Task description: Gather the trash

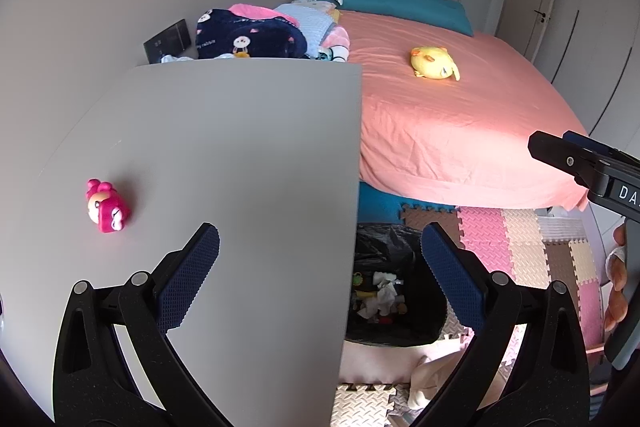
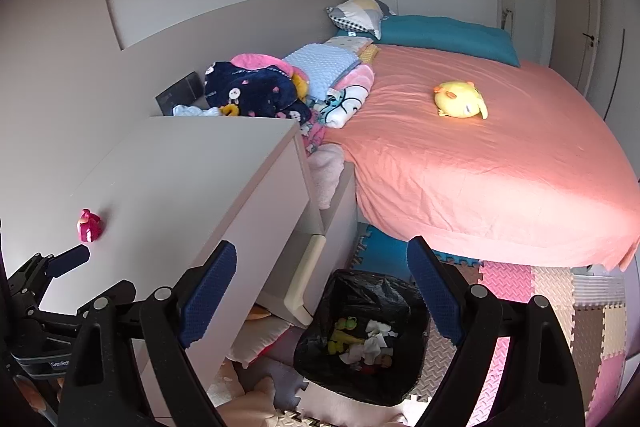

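Observation:
A black-lined trash bin (image 2: 360, 343) stands on the floor between the grey cabinet and the bed, with crumpled white tissues (image 2: 374, 345) and small yellow and green scraps inside. In the left wrist view the bin (image 1: 394, 291) shows past the cabinet's right edge. My left gripper (image 1: 326, 269) is open and empty, hanging over that edge. My right gripper (image 2: 326, 301) is open and empty above the bin. The left gripper's fingertip (image 2: 70, 259) shows at the far left of the right wrist view, and the right gripper's finger (image 1: 568, 159) at the far right of the left wrist view.
A pink toy figure (image 1: 106, 207) lies on the grey cabinet top (image 1: 224, 147). A bed with a salmon sheet (image 2: 500, 163) holds a yellow plush (image 2: 460, 101) and piled blankets (image 2: 256, 87). Foam puzzle mats (image 2: 560, 307) cover the floor. A hand (image 1: 618, 287) holds the right gripper.

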A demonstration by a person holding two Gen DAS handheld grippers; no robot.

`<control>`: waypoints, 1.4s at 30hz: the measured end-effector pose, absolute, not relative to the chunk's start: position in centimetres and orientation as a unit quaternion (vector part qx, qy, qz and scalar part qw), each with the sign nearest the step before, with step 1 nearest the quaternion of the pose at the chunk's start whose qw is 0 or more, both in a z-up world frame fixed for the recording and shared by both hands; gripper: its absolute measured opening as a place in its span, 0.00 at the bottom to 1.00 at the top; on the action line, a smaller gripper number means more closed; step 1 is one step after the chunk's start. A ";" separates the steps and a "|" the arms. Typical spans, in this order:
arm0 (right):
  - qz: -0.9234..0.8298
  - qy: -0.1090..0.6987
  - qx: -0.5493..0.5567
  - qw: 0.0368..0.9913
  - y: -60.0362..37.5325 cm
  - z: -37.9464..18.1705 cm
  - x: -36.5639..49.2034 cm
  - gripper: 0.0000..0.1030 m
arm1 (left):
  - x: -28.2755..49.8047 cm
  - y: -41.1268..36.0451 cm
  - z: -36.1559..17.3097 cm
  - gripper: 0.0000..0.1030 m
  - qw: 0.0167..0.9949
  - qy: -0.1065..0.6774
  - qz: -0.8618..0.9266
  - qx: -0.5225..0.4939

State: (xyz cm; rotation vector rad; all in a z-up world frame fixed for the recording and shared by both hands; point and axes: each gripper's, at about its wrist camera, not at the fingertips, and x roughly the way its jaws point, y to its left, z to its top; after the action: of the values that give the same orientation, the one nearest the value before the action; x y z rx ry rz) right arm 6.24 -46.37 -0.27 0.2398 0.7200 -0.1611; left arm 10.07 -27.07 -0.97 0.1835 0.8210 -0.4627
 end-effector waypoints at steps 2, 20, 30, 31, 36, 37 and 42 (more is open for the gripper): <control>-0.075 0.351 0.115 0.926 -45.9 -0.2 6.4 0.85 | 10.2 -26.7 -1.0 0.95 0.887 0.396 -0.220 0.087; -0.038 0.360 0.092 0.928 -41.0 -0.5 8.0 0.85 | 10.5 -21.9 -1.2 0.95 0.896 0.400 -0.183 0.064; -0.018 0.364 0.084 0.927 -38.4 -0.5 8.6 0.85 | 10.3 -19.3 -1.4 0.95 0.900 0.401 -0.165 0.054; -0.016 0.365 0.082 0.927 -38.1 -0.5 8.7 0.85 | 10.3 -19.1 -1.4 0.95 0.900 0.401 -0.163 0.053; -0.007 0.366 0.079 0.927 -36.7 -0.5 8.8 0.88 | 10.0 -17.8 -1.3 0.95 0.902 0.400 -0.153 0.048; -0.006 0.364 0.078 0.928 -36.4 -0.5 8.8 0.88 | 10.0 -17.5 -1.3 0.95 0.903 0.400 -0.151 0.048; 0.006 0.366 0.075 0.928 -34.8 -0.6 9.1 0.88 | 9.7 -16.0 -1.4 0.95 0.904 0.401 -0.139 0.044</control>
State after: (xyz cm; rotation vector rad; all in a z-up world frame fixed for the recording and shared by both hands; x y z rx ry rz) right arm 9.06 -34.84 -0.56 0.1530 0.7500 0.0126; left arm 9.69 -15.98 -1.41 0.0904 0.8294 -0.2865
